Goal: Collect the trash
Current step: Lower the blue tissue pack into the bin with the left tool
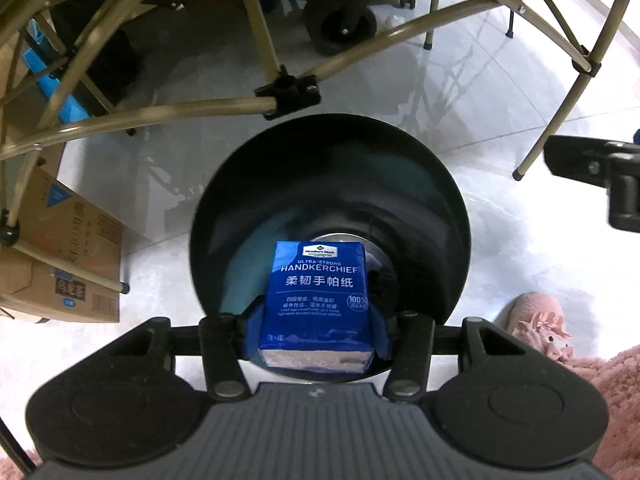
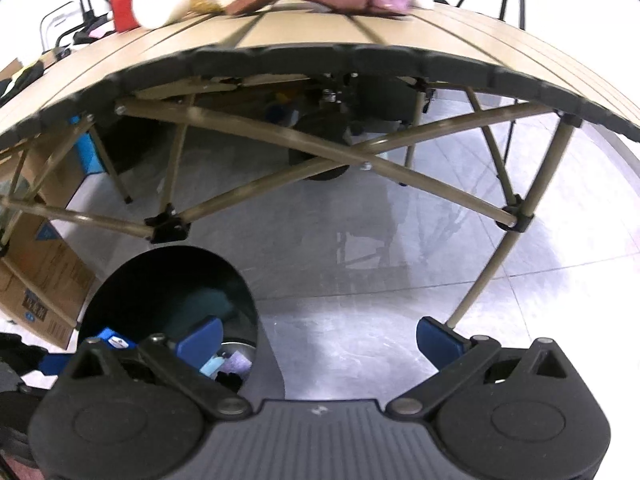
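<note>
A blue handkerchief tissue pack point(image 1: 318, 304) sits between the blue pads of my left gripper point(image 1: 316, 328), which is shut on it. It hangs directly over the mouth of a round black trash bin point(image 1: 432, 216) on the floor. In the right wrist view the same bin point(image 2: 120, 280) stands at lower left, with scraps of litter point(image 2: 226, 362) in its bottom. My right gripper point(image 2: 320, 334) stands open and holds nothing, to the right of the bin above bare floor. The other gripper point(image 1: 596, 176) shows at the right edge of the left wrist view.
A folding table point(image 2: 320, 36) with tan crossed legs point(image 2: 360, 148) stands just behind the bin, with soft items piled on top. Cardboard boxes point(image 1: 68, 248) sit on the floor at left. A pink slipper point(image 1: 538, 324) and a fuzzy pink sleeve are at lower right.
</note>
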